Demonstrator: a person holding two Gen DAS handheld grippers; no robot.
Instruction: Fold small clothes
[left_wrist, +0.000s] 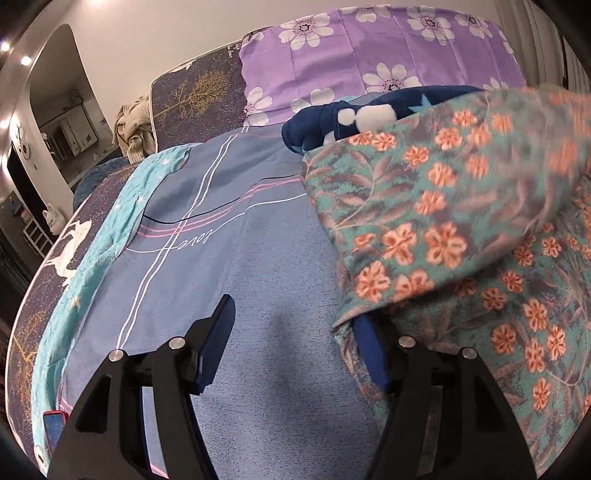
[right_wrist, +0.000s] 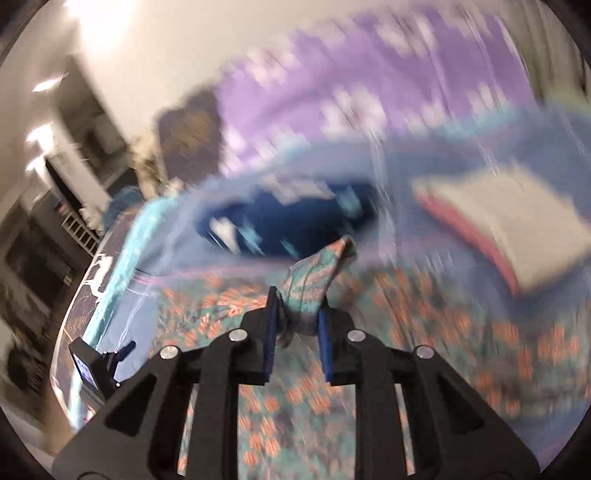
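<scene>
One floral garment (left_wrist: 443, 206), one navy garment (left_wrist: 325, 125), two pillows (left_wrist: 369, 55).

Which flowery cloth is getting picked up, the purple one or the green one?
The green cloth with orange flowers. The right gripper has a bunched corner of it pinched between its fingers. The purple sheet with white flowers just lies farther back, untouched.

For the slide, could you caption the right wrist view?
Right gripper pinches a bunched corner of the floral garment above the bed.

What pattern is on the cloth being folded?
Orange-pink flowers on teal, with purplish leaves; the floral cloth shows clearest in the left wrist view.
</scene>
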